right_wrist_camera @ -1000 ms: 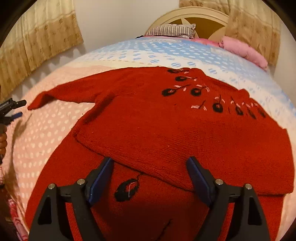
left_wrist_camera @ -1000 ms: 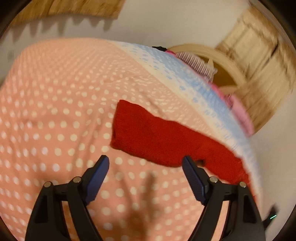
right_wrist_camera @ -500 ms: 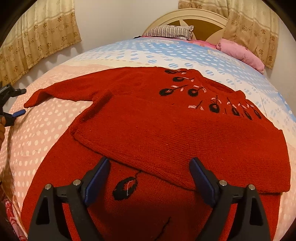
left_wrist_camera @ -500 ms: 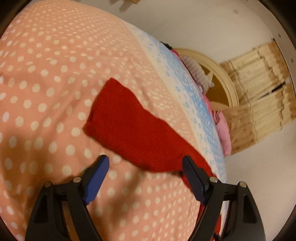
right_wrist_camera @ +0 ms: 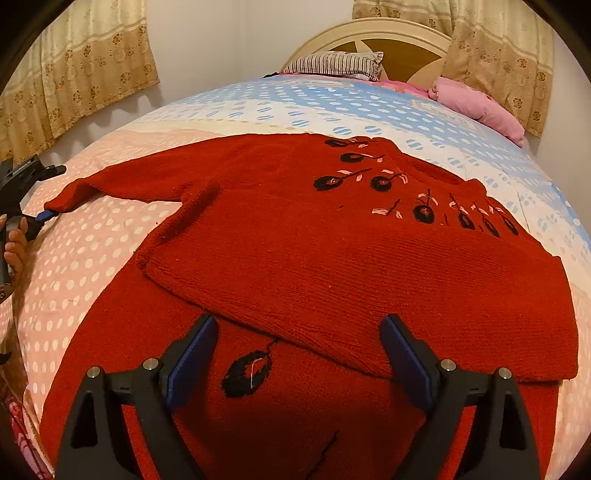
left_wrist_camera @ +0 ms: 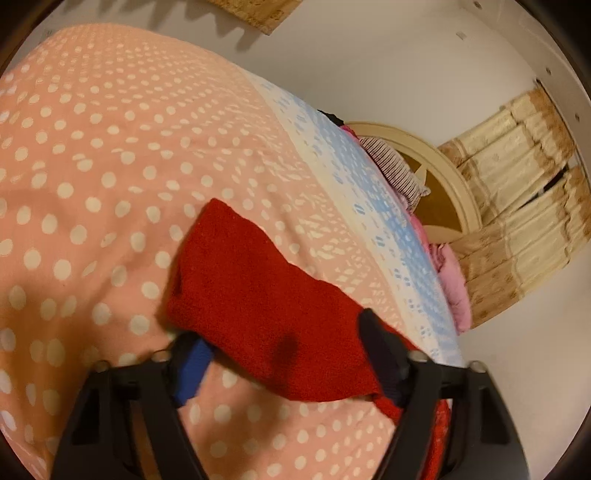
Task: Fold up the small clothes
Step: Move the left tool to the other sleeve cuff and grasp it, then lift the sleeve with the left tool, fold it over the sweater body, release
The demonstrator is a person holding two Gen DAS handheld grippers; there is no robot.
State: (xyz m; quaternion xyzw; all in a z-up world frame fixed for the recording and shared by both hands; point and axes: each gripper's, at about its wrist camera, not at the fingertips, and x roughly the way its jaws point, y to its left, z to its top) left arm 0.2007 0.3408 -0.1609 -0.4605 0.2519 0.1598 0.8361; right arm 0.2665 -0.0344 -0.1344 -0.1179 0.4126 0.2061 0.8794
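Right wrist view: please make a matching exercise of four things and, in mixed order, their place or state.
1. red sweater
2. striped pillow
3. pink cloth
4. right gripper

a. bundled at the far right of the bed
b. open above the sweater
c. against the headboard
d. spread flat, partly folded

Pairs: 1-d, 2-c, 3-a, 4-b

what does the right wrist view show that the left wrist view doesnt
Only the right wrist view shows the sweater's body, its black flower embroidery and the open right tool above the hem.

Only the left wrist view shows the sleeve close up, lying between the open left tool's fingers.

Both show the polka-dot bedspread, striped pillow, pink bundle, headboard and curtains.
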